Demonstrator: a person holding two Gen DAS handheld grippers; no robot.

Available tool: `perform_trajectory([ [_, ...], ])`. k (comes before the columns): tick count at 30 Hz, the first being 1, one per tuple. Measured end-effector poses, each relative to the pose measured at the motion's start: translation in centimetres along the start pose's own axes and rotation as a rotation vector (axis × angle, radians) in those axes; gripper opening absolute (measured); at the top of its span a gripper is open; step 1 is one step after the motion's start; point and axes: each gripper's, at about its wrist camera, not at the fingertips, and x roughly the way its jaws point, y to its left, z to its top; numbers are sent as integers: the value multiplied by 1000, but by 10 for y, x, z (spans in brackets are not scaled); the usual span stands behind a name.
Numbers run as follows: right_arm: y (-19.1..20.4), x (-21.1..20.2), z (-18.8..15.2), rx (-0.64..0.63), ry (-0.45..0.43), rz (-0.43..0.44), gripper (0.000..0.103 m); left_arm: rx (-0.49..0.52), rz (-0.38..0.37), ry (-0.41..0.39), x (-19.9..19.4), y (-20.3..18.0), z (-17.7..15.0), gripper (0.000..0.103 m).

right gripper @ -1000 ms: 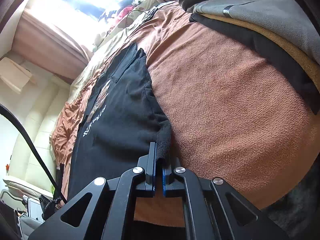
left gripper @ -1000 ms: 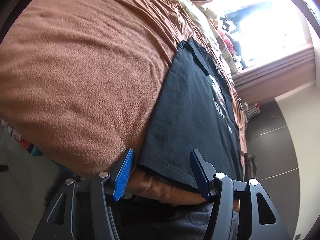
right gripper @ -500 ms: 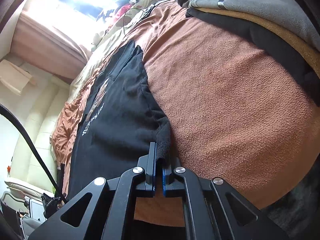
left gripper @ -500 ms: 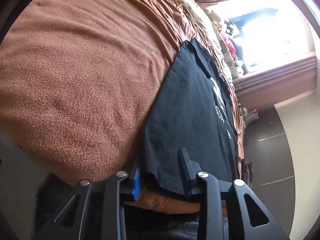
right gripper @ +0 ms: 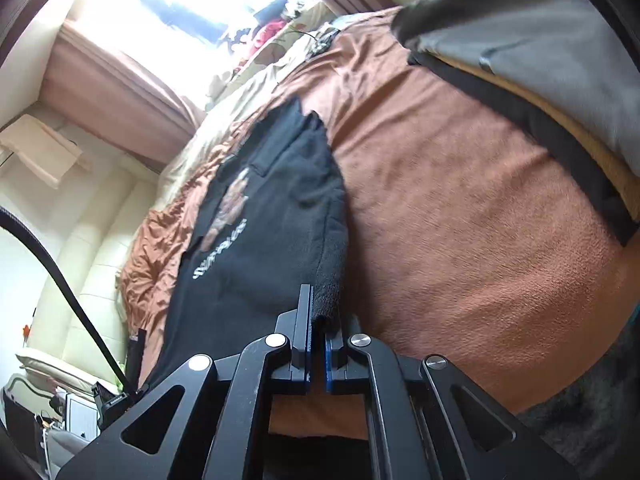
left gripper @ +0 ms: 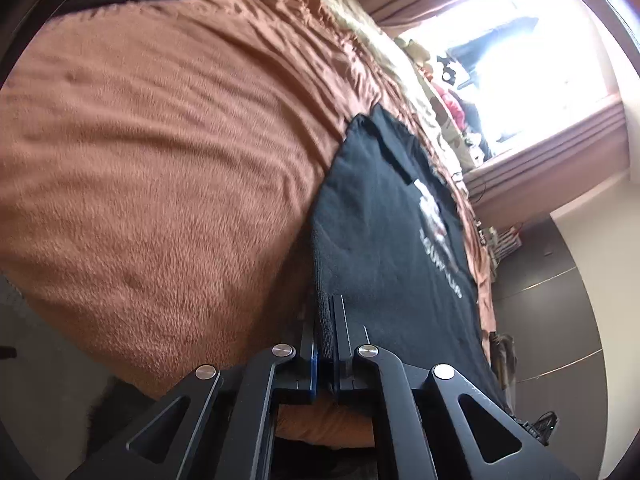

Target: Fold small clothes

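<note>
Setting: bed (left gripper: pixel 160 184) covered by a rust-brown fleece blanket, fuzzy and softly rippled, with a bright window (left gripper: pixel 532 36) beyond its far end.
Task item: black T-shirt (left gripper: pixel 384 240) lying flat along the blanket, lengthwise away from both cameras; a pale print and a line of white lettering show on its chest.
Left claw: the left claw (left gripper: pixel 326 334) has its blue-padded fingers pressed together on the near hem corner of the shirt, a thick fold of black knit standing between them.
Right claw: the right claw (right gripper: pixel 318 338) is pinched on the other near corner, where the fabric bunches into a rolled ridge rising from the pads.
Surroundings, right view: grey, tan and black folded fabrics (right gripper: pixel 540 60) piled on the bed well off to the side of the shirt; a cream padded sofa (right gripper: pixel 80 280) past the bed's other side; a black cable (right gripper: pixel 52 264) crossing that corner.
Surroundings, left view: beige bedding and a heap of coloured clothes (left gripper: pixel 448 96) near the window, pink-brown curtain (left gripper: pixel 560 148) below it.
Open room: broad bare blanket lies on the outer side of the shirt in each view; the bed's near edge falls away just under both claws.
</note>
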Motion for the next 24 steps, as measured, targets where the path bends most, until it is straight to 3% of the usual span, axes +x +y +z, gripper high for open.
perform_trajectory([
  [12,24,-46,-9,-33,-40,76,0,41,-92,-91,-51,-18,28,3],
  [24,21,-75,-41,-37,-52,111,0,4,-166,-120,-94,3,17,2],
])
